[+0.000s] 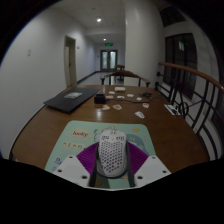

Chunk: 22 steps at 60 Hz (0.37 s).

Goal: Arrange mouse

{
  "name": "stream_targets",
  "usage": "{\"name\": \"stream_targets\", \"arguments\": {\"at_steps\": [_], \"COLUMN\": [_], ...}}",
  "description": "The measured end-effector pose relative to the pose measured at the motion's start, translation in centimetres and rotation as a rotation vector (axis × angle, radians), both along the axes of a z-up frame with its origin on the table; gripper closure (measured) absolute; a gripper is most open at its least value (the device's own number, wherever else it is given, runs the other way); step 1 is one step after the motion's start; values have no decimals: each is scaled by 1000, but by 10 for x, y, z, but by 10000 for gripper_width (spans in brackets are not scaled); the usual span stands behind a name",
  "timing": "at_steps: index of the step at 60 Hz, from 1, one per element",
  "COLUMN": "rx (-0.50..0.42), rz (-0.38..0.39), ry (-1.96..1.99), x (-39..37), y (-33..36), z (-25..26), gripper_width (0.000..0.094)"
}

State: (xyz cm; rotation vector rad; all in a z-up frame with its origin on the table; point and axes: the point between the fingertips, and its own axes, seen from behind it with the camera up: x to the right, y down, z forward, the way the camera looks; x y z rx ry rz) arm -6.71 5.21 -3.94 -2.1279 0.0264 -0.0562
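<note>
A white mouse (111,152) with a honeycomb-perforated shell sits between my fingers, its rounded top facing me. My gripper (111,156) is shut on it: the purple pads (86,158) press on its left and right sides. The mouse is over the near part of a pale teal mouse mat (76,136) with printed figures, which lies on the brown wooden table (45,122). I cannot tell whether the mouse rests on the mat or is lifted off it.
A dark closed laptop (72,99) lies on the table beyond the mat to the left. Several small cards and papers (122,104) are scattered mid-table. Chairs (120,74) stand at the far end. A dark railing (192,92) runs along the right.
</note>
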Motion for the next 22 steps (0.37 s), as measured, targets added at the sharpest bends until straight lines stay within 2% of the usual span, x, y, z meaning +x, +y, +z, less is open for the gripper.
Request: {"name": "stream_targets", "arguments": {"at_steps": [4, 7, 12, 13, 22], "rx": [-39, -68, -35, -29, 7], "rz": [39, 88, 139, 145, 180], "ry": [-29, -61, -77, -70, 11], "x": [-5, -10, -16, -20, -32], "y": [20, 20, 15, 31, 14], "z": [-10, -10, 6, 6, 24], "gripper_width": [401, 297, 133, 117, 94]}}
